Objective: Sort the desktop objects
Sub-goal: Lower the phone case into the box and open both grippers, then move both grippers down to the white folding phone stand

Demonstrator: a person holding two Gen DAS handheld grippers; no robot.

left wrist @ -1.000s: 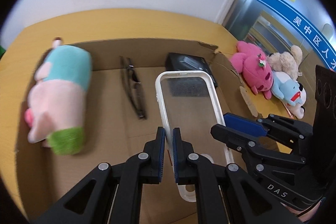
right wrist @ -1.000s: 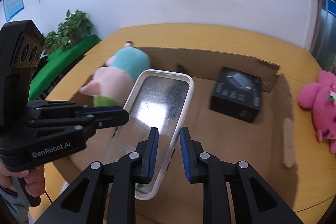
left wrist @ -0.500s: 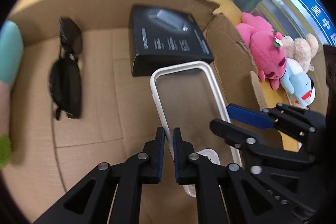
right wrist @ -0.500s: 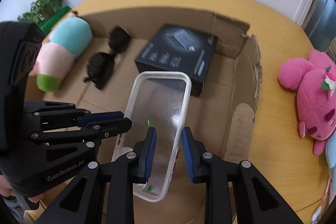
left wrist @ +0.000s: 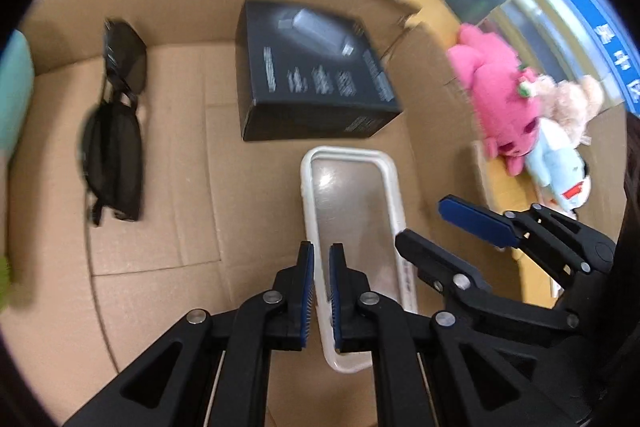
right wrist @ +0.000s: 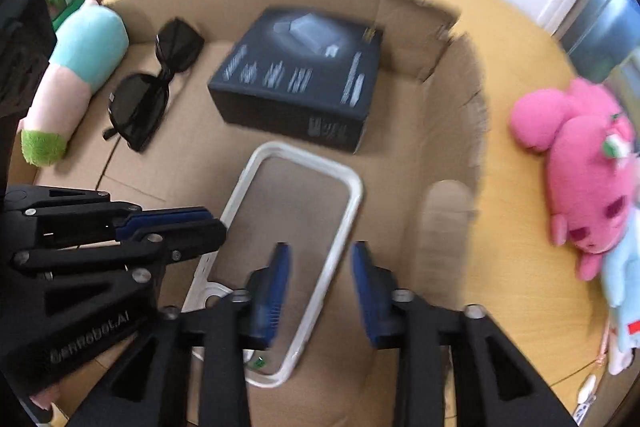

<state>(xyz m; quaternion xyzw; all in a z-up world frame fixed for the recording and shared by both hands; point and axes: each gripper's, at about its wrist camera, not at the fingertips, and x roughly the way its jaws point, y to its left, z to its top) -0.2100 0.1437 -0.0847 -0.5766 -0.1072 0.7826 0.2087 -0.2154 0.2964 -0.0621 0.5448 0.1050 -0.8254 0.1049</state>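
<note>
Left tongs [left wrist: 319, 281] pinch the phone case [left wrist: 352, 203]; right tongs [right wrist: 320, 291] gape.

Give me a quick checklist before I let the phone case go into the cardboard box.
1. Left gripper pinching the phone case rim: ok.
2. Right gripper open, fingers apart on either side of the case's edge: ok.
3. Case inside the cardboard box walls: ok.
4. Case apart from the black box: ok, a gap shows.
5. Case apart from the sunglasses: ok.
6. Case resting on the box floor: cannot tell.
</note>
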